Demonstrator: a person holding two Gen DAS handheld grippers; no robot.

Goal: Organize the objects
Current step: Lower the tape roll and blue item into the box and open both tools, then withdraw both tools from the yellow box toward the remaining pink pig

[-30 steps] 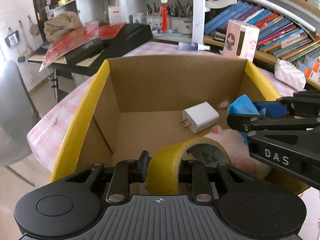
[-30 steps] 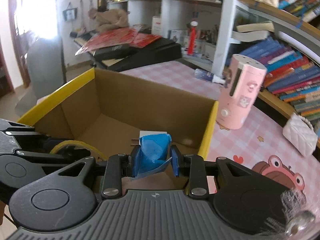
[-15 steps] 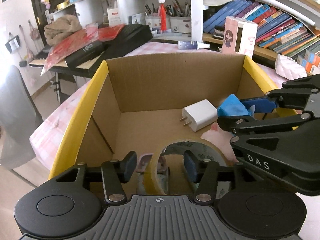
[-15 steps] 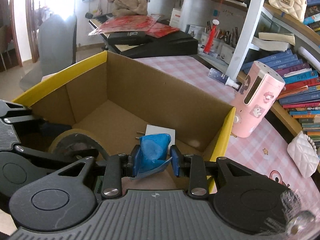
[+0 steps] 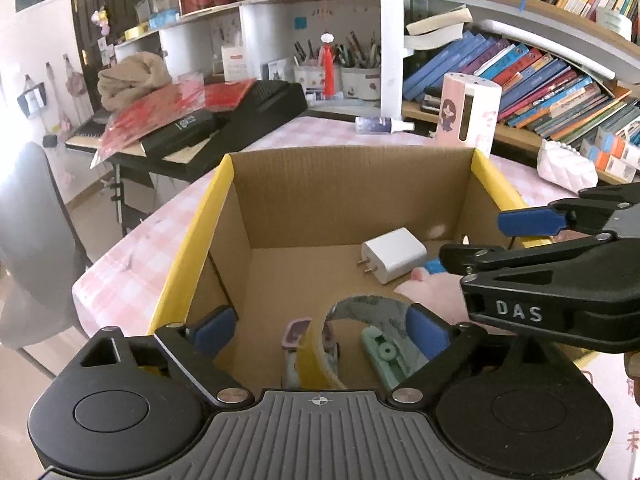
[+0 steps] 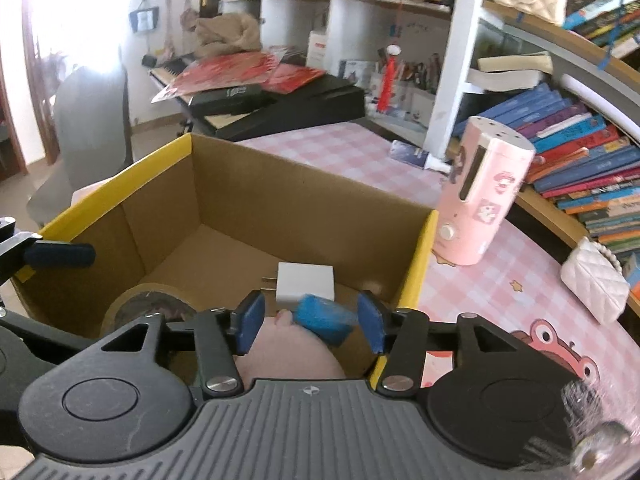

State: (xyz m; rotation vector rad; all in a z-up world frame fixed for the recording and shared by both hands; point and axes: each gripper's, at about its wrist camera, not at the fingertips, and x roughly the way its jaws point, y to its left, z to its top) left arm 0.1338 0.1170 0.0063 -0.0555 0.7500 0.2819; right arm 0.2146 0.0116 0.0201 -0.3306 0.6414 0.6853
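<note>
Left wrist view: left gripper [image 5: 320, 330] jaws opening, spread wide, clear of the tape roll [image 5: 352, 344] below. Right gripper [image 6: 310, 322] jaws opening; blue packet [image 6: 322, 318] lies loose between them.

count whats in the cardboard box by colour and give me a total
white: 1, charger
blue: 1, small packet
pink: 1, soft item
yellow: 1, tape roll
green: 1, flat item
purple: 1, small item
total: 6 visible in the cardboard box

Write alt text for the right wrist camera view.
The right gripper, jaws opening, releases a blue object into a yellow-edged cardboard box holding a white charger, tape roll and pink soft item.
</note>
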